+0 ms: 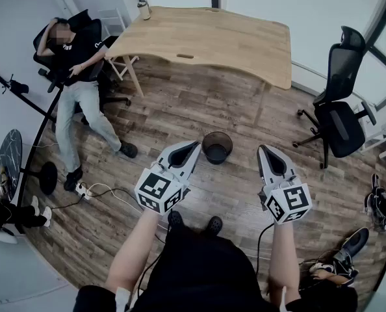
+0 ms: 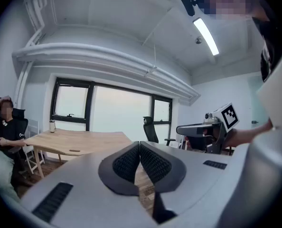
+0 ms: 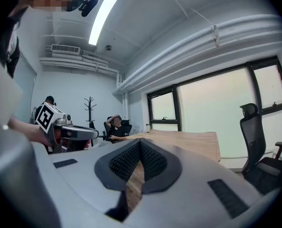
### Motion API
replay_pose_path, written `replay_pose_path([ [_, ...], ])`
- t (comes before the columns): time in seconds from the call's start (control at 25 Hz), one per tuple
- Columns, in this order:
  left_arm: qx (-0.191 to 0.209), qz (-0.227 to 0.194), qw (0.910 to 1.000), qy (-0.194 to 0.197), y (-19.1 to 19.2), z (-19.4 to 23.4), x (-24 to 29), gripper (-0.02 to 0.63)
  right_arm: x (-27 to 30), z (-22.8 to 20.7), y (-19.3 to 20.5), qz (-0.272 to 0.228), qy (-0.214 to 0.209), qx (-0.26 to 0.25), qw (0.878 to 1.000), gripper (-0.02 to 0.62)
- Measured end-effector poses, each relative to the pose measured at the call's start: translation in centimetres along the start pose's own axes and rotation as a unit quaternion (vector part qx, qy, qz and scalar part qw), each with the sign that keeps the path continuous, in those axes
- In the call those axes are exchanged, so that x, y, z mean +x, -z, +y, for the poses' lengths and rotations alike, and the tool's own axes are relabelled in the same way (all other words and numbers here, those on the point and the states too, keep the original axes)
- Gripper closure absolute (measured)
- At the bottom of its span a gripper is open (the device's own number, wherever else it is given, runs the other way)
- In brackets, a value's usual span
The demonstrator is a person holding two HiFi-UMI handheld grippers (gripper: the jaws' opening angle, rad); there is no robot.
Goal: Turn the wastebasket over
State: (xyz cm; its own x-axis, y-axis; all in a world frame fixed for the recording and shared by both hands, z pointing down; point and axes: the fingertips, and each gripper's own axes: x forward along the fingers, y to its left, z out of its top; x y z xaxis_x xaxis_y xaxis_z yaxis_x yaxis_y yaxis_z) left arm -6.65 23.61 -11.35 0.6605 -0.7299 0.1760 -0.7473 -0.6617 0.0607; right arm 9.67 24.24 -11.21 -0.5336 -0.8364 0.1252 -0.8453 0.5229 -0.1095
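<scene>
A black mesh wastebasket [image 1: 217, 147] stands upright on the wooden floor, mouth up, between and just beyond my two grippers. My left gripper [image 1: 194, 145] is held out to its left, jaws shut with nothing between them. To the basket's right, my right gripper [image 1: 261, 149] is likewise shut and empty. Both are held about level, high above the floor. In the left gripper view the pads [image 2: 129, 163] meet, and the right gripper [image 2: 212, 127] shows off to the side. In the right gripper view the pads [image 3: 153, 162] also meet. The basket is hidden in both gripper views.
A wooden desk [image 1: 212, 41] stands behind the basket. A black office chair [image 1: 339, 119] is at the right. At the left a person [image 1: 76, 77] sits slouched in a chair, legs stretched out. Cables and a power strip [image 1: 89, 190] lie on the floor at the left; shoes [image 1: 352, 246] at the right.
</scene>
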Motion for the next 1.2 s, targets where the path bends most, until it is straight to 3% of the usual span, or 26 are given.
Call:
replay_pose_path([
  [0.4, 0.000, 0.003, 1.0000, 0.005, -0.2, -0.8, -0.1, 0.588, -0.3, 0.7, -0.1, 0.007, -0.010, -0.018, 1.000, 0.565],
  [0.72, 0.002, 0.004, 1.0000, 0.003, -0.3, -1.4, 0.2, 0.588, -0.3, 0.3, -0.5, -0.010, -0.011, 0.006, 1.000, 0.563],
  [1.2, -0.008, 0.015, 0.9998, -0.007, 0.7, -0.5, 0.6, 0.588, 0.0, -0.9, 1.5, 0.008, -0.003, 0.041, 0.999, 0.563],
])
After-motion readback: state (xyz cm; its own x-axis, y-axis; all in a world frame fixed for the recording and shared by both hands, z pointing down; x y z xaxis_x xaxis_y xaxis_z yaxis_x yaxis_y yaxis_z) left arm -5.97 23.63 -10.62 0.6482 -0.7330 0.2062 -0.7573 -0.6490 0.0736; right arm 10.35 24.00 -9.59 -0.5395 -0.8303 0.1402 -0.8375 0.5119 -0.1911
